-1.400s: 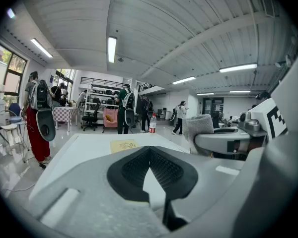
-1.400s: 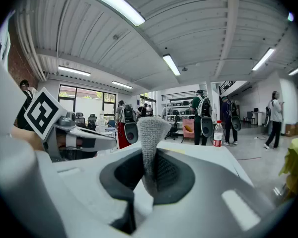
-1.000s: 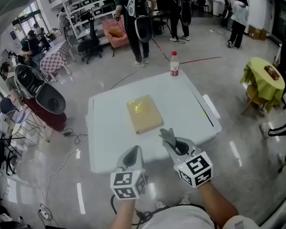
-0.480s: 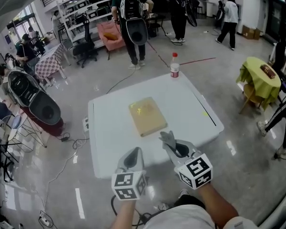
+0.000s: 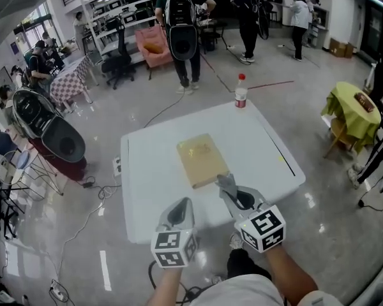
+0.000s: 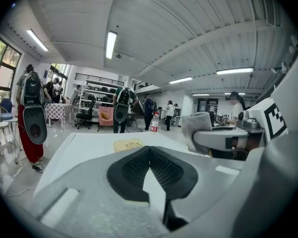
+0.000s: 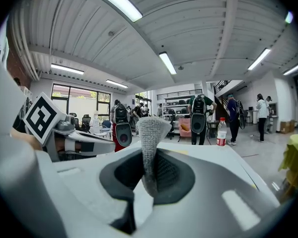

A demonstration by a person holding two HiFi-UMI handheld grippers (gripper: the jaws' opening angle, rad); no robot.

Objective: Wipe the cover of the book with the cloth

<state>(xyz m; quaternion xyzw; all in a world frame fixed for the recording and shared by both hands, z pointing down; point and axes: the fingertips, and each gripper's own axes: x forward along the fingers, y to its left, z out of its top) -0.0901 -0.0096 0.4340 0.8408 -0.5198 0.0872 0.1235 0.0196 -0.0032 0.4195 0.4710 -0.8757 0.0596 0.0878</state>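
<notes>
Big white table (image 5: 147, 171) fills the middle of the head view, w/ a tan book (image 5: 202, 160) lying flat roughly at its centre, cover up, straight ahead at 12 o'clock from the grippers. Left gripper (image 5: 180, 206) hangs over the near edge at approx 7 o'clock from the book; its pads meet at the tips w/ nothing pinched between them. Right gripper (image 5: 228, 187) is at approx 5 o'clock from the book, clamped on a grey cloth (image 7: 150, 133) that pokes up past the jaw tips. From the head view the cloth lines up w/ the book's near-right corner, can't tell if it's actually touching. Small bottle w/ red cap (image 5: 240, 92) stands upright on the far edge, about 1 o'clock from the book.
</notes>
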